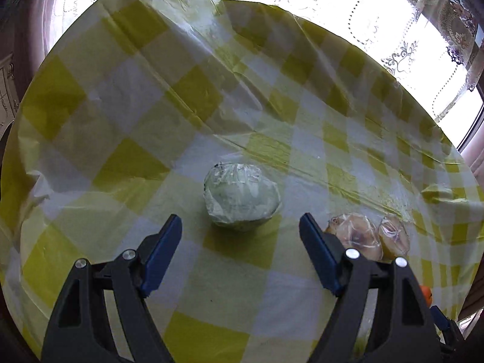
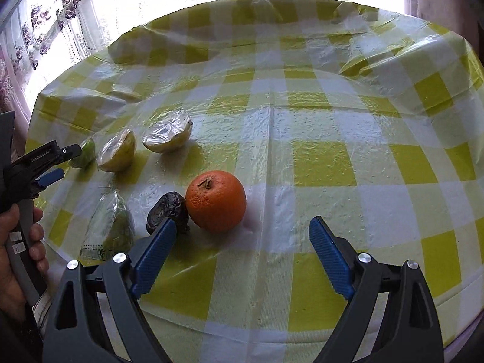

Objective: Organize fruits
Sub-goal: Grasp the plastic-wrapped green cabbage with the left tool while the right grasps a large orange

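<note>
In the left wrist view, a pale green fruit wrapped in plastic film (image 1: 242, 200) lies on the table just ahead of my open, empty left gripper (image 1: 240, 222). Two film-wrapped cut fruit halves (image 1: 355, 234) (image 1: 393, 237) lie to its right. In the right wrist view, an orange (image 2: 215, 201) sits just ahead and left of my open, empty right gripper (image 2: 242, 227). A dark wrinkled fruit (image 2: 168, 211) touches the orange's left side. A wrapped green fruit (image 2: 116, 227) lies further left. Two wrapped yellow halves (image 2: 118, 151) (image 2: 168, 134) lie behind. The left gripper (image 2: 54, 163) shows at the left edge.
A yellow and white checked plastic cloth (image 2: 332, 157) covers the round table, with creases and folds near the far edge (image 1: 242, 69). Lace curtains and a bright window (image 1: 378, 15) stand behind the table. A hand (image 2: 18, 257) holds the left gripper's handle.
</note>
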Demonstrator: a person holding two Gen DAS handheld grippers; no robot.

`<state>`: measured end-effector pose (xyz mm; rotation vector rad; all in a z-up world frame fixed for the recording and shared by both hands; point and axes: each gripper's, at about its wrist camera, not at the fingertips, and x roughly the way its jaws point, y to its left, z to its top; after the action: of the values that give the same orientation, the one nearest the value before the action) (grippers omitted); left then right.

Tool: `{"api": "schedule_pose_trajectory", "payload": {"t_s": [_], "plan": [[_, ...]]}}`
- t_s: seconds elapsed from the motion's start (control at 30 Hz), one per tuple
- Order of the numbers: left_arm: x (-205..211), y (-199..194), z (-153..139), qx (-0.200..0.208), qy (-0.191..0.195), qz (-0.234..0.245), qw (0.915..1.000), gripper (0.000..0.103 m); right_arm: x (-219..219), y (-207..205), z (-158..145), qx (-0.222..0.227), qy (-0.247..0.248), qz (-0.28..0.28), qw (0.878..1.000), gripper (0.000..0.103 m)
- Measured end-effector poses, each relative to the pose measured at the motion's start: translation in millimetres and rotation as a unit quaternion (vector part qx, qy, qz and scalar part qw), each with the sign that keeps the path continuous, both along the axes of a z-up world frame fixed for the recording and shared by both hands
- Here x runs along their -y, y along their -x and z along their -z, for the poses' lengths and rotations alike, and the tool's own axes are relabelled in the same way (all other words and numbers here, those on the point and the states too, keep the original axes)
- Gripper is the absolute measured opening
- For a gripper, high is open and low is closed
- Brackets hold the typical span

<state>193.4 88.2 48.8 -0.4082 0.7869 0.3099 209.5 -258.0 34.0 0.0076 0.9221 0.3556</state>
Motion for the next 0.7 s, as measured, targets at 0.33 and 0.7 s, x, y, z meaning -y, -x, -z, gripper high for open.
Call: {"api": "schedule_pose_trajectory", "payload": {"t_s": [0.33,0.7], "plan": [[-5,-33,10,-0.024,-0.003,0.004,0.9997,0.058,-12,-13,-2,0.002,0.002,-0.013,1.0,0.074],[-4,-30,12,-0.014,-0.01,0.012,0.9998,0.057,-20,-13,4,-0.006,0.026,-0.032,0.999,0.055]]}}
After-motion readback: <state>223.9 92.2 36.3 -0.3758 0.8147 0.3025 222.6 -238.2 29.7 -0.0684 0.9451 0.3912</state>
